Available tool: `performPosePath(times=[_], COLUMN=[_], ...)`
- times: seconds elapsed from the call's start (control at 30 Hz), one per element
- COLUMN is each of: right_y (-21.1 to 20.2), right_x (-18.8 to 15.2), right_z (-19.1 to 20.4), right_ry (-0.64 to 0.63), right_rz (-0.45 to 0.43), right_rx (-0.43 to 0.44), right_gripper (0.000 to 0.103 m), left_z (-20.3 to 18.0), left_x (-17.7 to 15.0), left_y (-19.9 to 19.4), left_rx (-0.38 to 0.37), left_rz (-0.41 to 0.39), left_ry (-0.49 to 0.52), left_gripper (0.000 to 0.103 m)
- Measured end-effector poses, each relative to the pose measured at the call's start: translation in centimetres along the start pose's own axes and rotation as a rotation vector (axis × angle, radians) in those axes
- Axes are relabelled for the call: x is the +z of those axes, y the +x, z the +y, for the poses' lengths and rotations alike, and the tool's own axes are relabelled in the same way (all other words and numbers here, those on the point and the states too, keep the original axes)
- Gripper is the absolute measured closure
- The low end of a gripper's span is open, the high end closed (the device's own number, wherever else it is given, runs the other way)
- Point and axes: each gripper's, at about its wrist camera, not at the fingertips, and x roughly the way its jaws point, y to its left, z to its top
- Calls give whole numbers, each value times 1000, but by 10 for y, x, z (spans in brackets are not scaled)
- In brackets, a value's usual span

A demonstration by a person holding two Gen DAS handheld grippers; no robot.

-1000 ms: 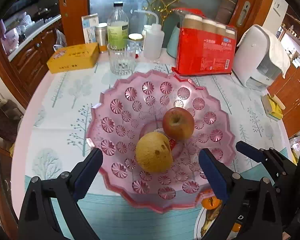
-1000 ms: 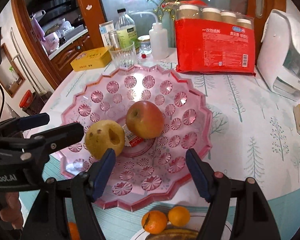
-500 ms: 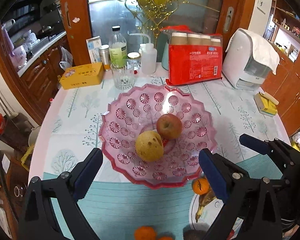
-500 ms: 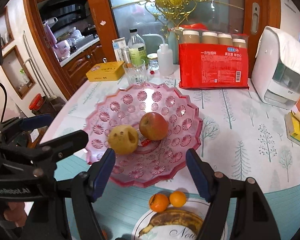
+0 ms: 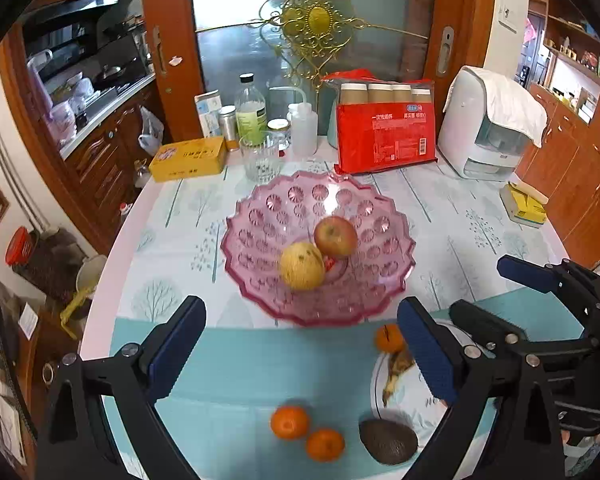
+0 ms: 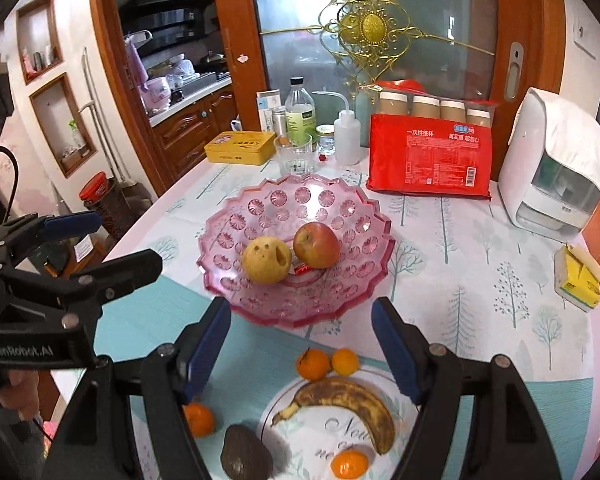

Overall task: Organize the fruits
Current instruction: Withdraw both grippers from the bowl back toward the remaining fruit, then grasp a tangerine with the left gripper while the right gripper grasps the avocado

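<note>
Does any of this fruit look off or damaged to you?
Yes. The banana on the white plate is heavily browned, clearly overripe. The yellow pear in the pink bowl, beside the apple, has dark pits in its skin. The avocado looks very dark.

Back of table: red cup pack, yellow tin, glass, white appliance at right.

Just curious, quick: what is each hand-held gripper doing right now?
Left hand-held gripper: open, holding nothing.
Right hand-held gripper: open, holding nothing.
</note>
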Motion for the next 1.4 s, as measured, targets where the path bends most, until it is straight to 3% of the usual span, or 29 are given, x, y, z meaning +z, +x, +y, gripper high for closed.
performPosePath(times=[0.33,0.77,1.2,1.4], right_y=[-17,17,65,76], right_x=[-45,-118,-147,-149], right_z=[-2,6,27,40], right_ry=[-13,-45,-77,-112], right_rz=[24,183,296,326], right_rx=[56,92,114,140], right_gripper=[29,30,30,29], left_z=[1,7,34,47], left_x=[-61,-144,-159,-160], left_y=[-15,23,84,115], left_rx=[22,44,28,-20], left_rz=[47,188,307,356], left_ry=[-58,-110,-193,-256], left_gripper=[7,7,7,8])
